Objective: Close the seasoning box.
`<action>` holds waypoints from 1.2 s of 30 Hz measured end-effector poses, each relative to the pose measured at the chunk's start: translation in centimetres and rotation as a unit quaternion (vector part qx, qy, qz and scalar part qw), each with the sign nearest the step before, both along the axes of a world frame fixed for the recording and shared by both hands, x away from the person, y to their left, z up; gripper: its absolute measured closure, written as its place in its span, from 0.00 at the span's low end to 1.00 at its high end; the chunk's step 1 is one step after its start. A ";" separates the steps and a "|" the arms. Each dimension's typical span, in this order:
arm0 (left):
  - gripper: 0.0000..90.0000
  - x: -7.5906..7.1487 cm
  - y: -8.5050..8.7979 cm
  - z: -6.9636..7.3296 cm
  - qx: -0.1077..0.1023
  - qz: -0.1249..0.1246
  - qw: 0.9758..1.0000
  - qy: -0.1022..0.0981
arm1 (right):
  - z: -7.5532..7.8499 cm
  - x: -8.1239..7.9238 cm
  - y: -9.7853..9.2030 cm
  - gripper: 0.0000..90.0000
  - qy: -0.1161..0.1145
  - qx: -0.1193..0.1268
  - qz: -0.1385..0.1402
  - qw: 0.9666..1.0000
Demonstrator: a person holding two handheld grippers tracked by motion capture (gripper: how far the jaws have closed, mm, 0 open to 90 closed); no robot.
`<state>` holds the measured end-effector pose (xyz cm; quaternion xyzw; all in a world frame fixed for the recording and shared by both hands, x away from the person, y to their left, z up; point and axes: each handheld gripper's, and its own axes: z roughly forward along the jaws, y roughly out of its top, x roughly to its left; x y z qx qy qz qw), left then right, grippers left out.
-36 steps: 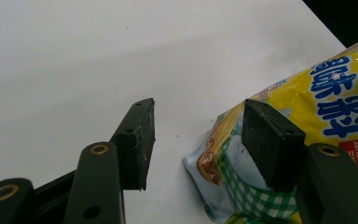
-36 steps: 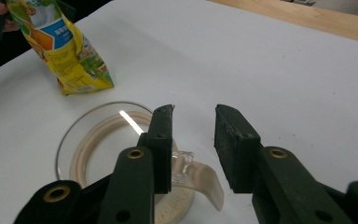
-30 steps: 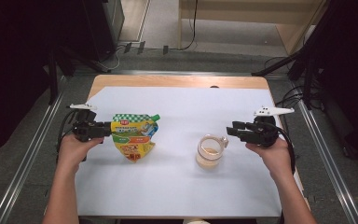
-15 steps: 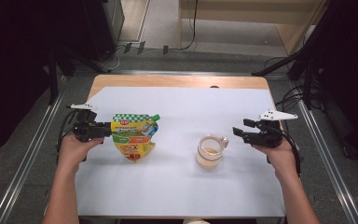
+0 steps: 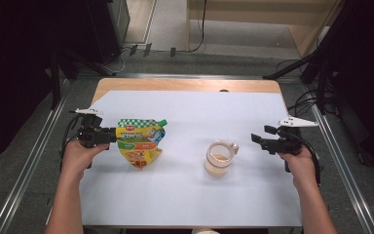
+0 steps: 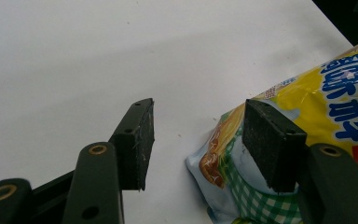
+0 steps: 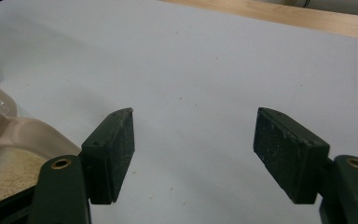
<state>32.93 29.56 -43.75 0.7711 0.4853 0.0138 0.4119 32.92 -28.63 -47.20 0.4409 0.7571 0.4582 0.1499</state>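
A yellow and green spouted pouch lies flat on the white sheet, left of centre. My left gripper rests at its left edge. In the left gripper view that gripper stands open: one pad lies over the pouch's corner, and the other pad is apart from it. A clear cup with a handle holds tan grains. My right gripper hovers a little to its right. That gripper has just been opening its jaws, with nothing between them; the cup's handle lies to its left.
The white sheet covers most of a wooden table. Metal rails run along both sides of the table, and cables lie on the floor behind it. Dark stands flank the far corners.
My right gripper has drawn away to the right from the cup's handle, and its jaws have opened wider. The left gripper, the pouch and the cup have stayed where they were.
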 end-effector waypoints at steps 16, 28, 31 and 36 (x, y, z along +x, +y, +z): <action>0.52 -0.2 -0.3 -0.1 0.022 0.007 0.999 -0.027 | -1.0 0.1 -0.6 0.33 0.014 -0.017 -0.018 1.000; 0.48 0.0 -0.4 -0.2 0.016 0.021 0.999 -0.020 | -1.2 0.1 -0.1 0.33 0.016 -0.027 -0.010 0.999; 0.46 0.0 -0.4 -0.3 0.014 0.022 1.000 -0.017 | -1.2 0.1 0.0 0.33 0.018 -0.032 -0.007 0.999; 0.45 0.1 -0.4 -0.3 0.015 0.025 0.999 -0.015 | -1.3 0.1 0.3 0.33 0.018 -0.035 -0.004 0.999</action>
